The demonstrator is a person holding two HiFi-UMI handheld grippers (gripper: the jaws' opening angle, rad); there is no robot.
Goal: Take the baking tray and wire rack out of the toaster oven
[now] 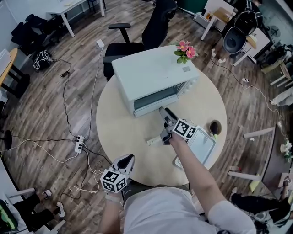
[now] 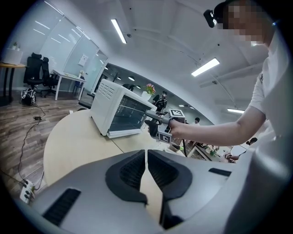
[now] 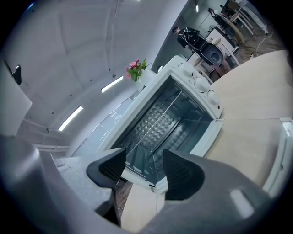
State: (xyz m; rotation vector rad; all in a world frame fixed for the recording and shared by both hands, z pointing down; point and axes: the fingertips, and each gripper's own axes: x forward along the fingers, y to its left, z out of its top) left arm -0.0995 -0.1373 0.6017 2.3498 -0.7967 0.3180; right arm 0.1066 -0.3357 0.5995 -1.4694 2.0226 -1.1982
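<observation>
My right gripper [image 3: 139,167] is open and empty, facing the boxy white toaster oven [image 1: 151,75] with the thin metal wire rack [image 3: 158,123] inside. The flat grey baking tray [image 1: 203,146] lies on the round tan table [image 1: 123,132]. My left gripper [image 2: 146,153] is closed, empty.

Open-plan office or lab workspace. Wood-plank floor [image 1: 41,105]. Black office chair [image 1: 146,27] at far side of round table [image 1: 123,137]. White desk [image 1: 68,9] far left, more desks and chairs far right. Power strip [image 1: 79,144] with loose cables on floor, left. Black bags [image 1: 27,28] far left. Glass partitions [image 2: 68,50], ceiling strip lights [image 2: 118,31]. Toaster oven [image 1: 153,80] on table.
</observation>
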